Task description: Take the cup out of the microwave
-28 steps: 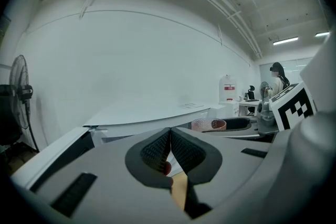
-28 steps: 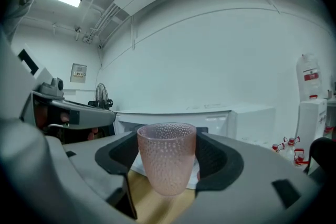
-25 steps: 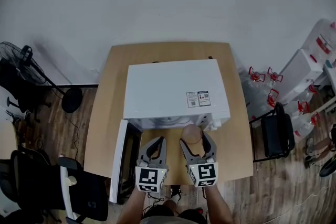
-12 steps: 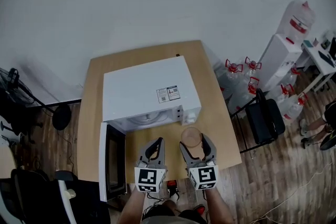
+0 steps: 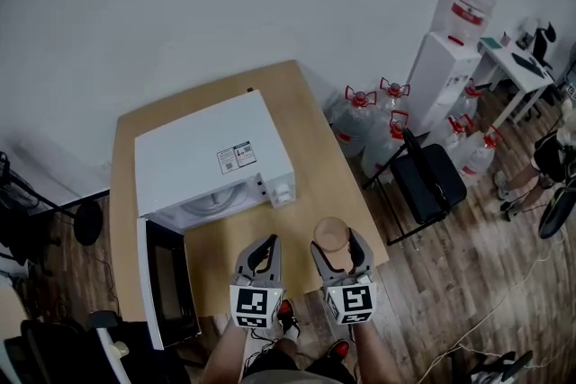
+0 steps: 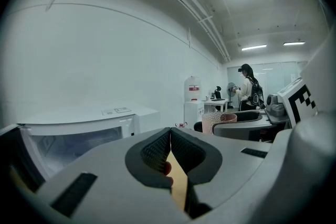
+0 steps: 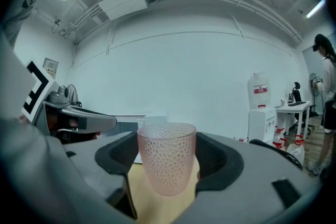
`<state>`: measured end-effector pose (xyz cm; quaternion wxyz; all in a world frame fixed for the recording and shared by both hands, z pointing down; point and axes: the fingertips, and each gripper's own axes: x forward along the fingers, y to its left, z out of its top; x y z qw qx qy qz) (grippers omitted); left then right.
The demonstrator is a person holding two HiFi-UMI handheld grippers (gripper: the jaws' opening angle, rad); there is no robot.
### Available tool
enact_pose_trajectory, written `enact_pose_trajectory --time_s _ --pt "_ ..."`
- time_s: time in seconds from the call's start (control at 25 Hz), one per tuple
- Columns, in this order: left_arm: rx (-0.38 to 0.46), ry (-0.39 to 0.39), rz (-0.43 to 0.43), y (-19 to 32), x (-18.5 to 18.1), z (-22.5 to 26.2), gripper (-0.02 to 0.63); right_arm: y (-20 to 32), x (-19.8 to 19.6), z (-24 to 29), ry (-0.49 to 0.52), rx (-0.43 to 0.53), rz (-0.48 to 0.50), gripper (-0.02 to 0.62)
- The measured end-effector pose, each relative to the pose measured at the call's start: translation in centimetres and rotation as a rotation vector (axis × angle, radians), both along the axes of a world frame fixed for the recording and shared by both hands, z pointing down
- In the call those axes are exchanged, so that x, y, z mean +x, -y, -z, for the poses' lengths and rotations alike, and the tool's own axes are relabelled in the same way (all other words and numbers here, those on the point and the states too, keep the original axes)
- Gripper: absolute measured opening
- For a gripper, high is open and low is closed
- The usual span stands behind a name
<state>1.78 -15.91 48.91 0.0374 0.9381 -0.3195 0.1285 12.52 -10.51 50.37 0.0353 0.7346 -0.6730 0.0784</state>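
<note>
Between your right tongs (image 5: 337, 245) the pink dimpled cup (image 7: 167, 160) stands upright, pinched at both sides. It's clear of the microwave (image 5: 211, 159) and over the bench's (image 5: 310, 126) near right corner. Your left tongs (image 6: 169, 139) are shut on nothing. Slacken or tilt, and smooth plastic could slip past the edge to the floor.

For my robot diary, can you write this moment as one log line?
right gripper: shut on cup | left gripper: shut, empty | cup: outside microwave | door: open
</note>
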Motion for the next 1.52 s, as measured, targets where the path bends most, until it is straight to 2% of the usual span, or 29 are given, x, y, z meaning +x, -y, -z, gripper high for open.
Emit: enact_pose_trajectory --time_s 0.56,1.08,1.52 --pt "-0.053 0.051 -0.149 -2.5 8.0 -4.0 0.023 -3.9 7.3 -5.4 0.032 -0.073 -0.161 0.350" --pt "-0.123 0.108 -0.253 -3.2 12.4 -10.1 0.023 -5.3 10.8 -12.4 0.086 -0.155 -0.266 0.350" --pt "-0.158 0.155 -0.298 -4.0 13.6 -13.9 0.023 -6.3 12.0 -16.1 0.086 -0.189 -0.302 0.350"
